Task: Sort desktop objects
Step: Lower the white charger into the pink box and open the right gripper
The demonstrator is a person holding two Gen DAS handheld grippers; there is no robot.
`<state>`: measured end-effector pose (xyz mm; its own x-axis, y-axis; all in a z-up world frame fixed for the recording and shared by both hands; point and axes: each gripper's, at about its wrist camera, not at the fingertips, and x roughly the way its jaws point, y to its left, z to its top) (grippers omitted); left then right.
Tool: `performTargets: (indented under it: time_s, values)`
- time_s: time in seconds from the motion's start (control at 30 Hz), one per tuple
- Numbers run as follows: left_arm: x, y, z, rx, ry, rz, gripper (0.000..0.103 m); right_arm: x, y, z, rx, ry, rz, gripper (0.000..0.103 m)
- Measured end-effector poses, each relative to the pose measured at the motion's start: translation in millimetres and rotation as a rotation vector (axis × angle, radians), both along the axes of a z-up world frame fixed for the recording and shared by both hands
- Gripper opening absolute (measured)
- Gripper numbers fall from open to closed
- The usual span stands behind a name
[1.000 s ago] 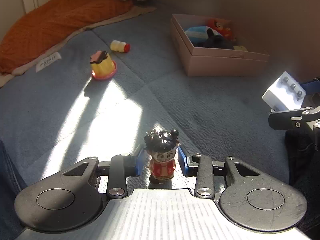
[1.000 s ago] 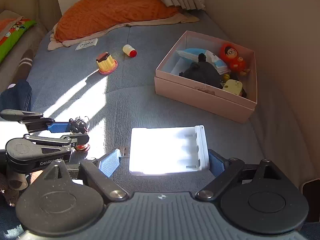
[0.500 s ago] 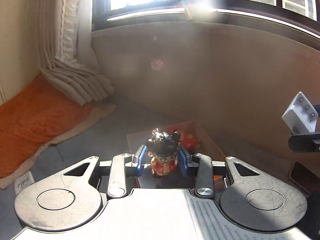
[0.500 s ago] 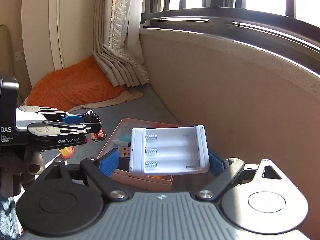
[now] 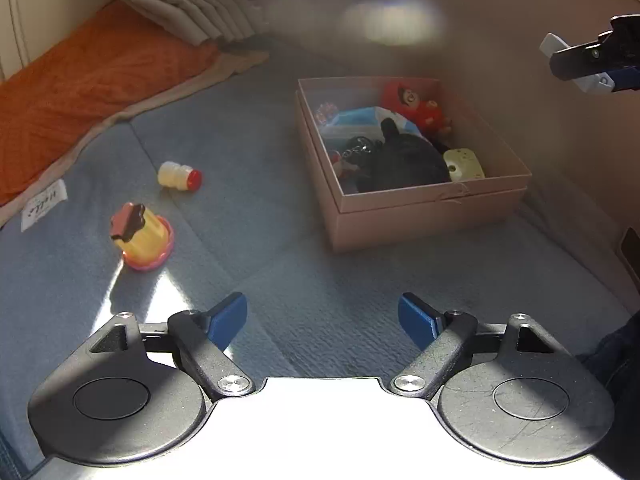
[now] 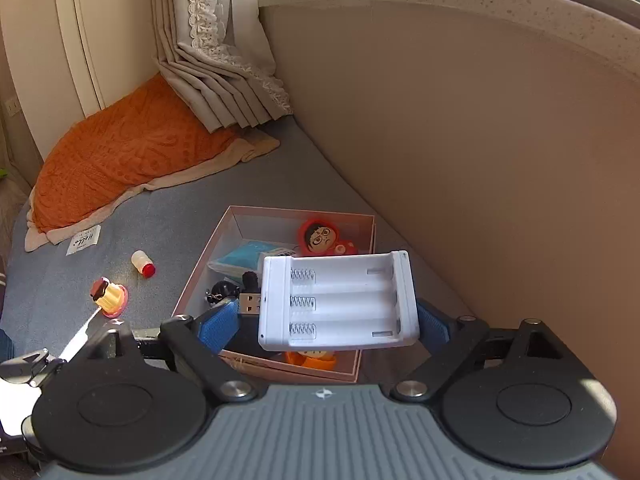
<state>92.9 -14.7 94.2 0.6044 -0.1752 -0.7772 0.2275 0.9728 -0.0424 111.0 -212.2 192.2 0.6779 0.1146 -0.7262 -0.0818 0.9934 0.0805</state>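
My left gripper (image 5: 322,322) is open and empty, low over the blue-grey cushion in front of the pink box (image 5: 432,216). The black-haired doll (image 5: 356,152) lies inside the box among several toys. My right gripper (image 6: 326,326) is shut on a white battery charger (image 6: 336,300) and holds it above the pink box (image 6: 200,276). A yellow pudding toy (image 5: 142,236) and a small white bottle with a red cap (image 5: 178,174) lie on the cushion to the left of the box. Both also show in the right wrist view, the pudding toy (image 6: 109,298) and the bottle (image 6: 143,263).
An orange blanket (image 5: 80,76) and folded curtain (image 5: 188,0) lie at the far left. A beige wall (image 6: 480,140) runs close behind the box on the right. A white label (image 5: 44,204) is on the cushion's left edge. The box holds a red figure (image 5: 414,106) and a dark cloth (image 5: 404,160).
My left gripper has let go of the doll, which now lies in the box, and has drawn back low with jaws wide. My right gripper has carried the charger over the box.
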Motion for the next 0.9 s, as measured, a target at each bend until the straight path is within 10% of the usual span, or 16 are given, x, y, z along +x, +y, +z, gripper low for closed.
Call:
performTargets:
  time_s: [0.27,0.57,0.7,0.9]
  values:
    - [-31,43,-2,-0.056,-0.001,0.067,0.095,65,14,-21,0.130,0.143,-0.048,0.095]
    - [-42,109,-25,-0.110,0.024,0.300,0.097,60,39,-32,0.002,0.147,-0.074,0.097]
    - [-40,123,-33,-0.137,0.026,0.365,0.097,64,52,-45,-0.090,0.140,-0.073,0.067]
    - [-41,123,-32,-0.157,0.003,0.352,0.097,71,42,-73,0.046,0.278,-0.145,0.051]
